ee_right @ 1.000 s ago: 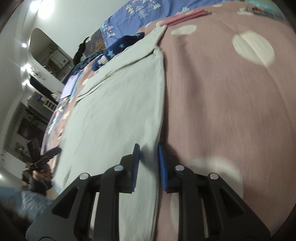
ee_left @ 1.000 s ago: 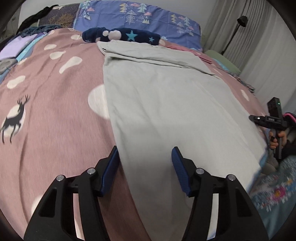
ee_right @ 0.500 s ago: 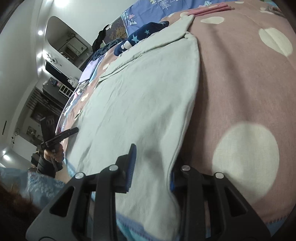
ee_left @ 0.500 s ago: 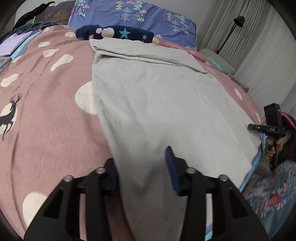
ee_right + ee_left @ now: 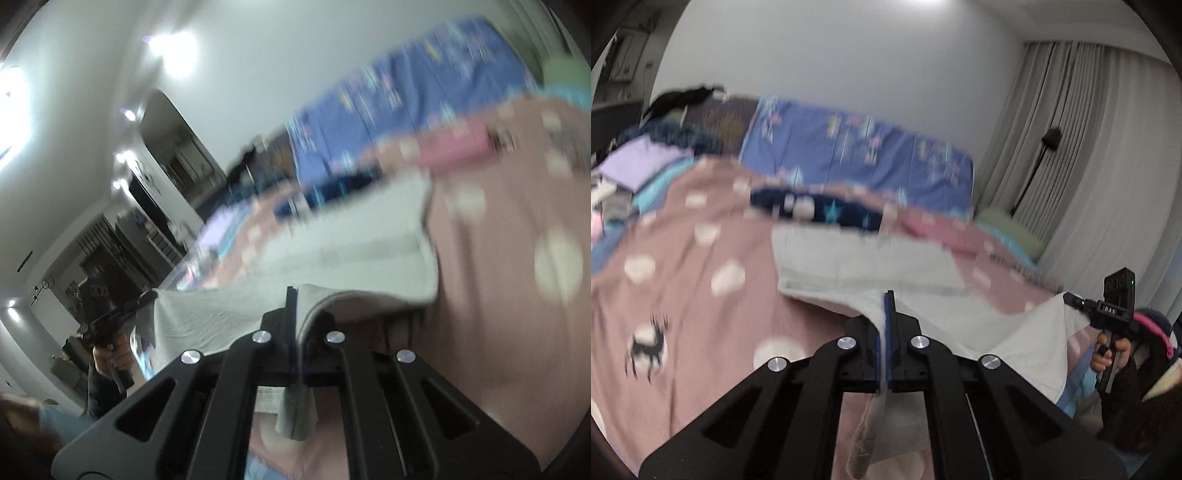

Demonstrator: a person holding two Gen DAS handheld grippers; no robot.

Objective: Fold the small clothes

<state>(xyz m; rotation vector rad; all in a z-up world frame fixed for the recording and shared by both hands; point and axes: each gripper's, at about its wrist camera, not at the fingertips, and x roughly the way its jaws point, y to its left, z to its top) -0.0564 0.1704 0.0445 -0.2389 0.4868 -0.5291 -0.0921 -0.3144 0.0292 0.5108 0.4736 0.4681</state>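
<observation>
Over the pink bedspread [image 5: 701,314] both grippers, left [image 5: 885,306] and right [image 5: 291,306], have just clamped the grey cloth [image 5: 849,266] by thin near-edge corners, so a jerk could slip one free.

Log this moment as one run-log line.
step: lifting near edge | left claw: shut on grey garment | right claw: shut on grey garment

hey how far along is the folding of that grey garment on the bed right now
Early. Done: the far end of the grey garment looks already folded over. In hand: the left gripper and right gripper are each shut on a near corner, raising that edge off the pink bedspread. Left: carrying it over to the far end, laying it down, letting go.
</observation>
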